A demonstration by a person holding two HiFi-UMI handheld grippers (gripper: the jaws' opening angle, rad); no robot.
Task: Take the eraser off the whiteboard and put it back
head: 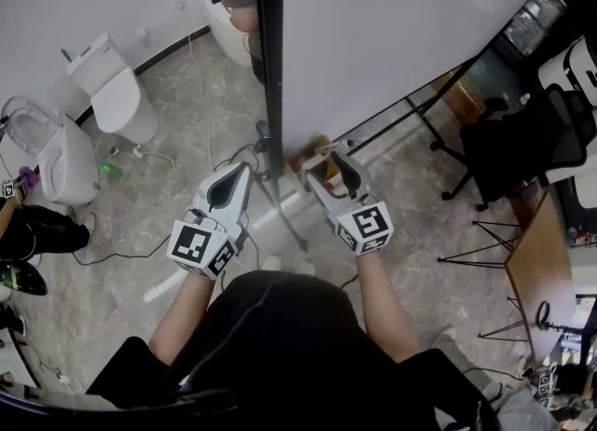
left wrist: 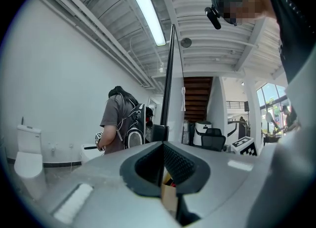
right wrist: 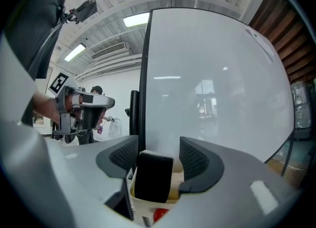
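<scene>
Head view shows the left claw pinched together and empty, just left of the whiteboard's black frame. Right claw stands apart around the black eraser, which sits upright at the foot of the whiteboard, a gap on its right side.

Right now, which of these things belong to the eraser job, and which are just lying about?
Part of the job: right claw, open; eraser, between its jaws but not gripped; whiteboard.
Just lying about: toilet; office chair; person with a backpack.
</scene>
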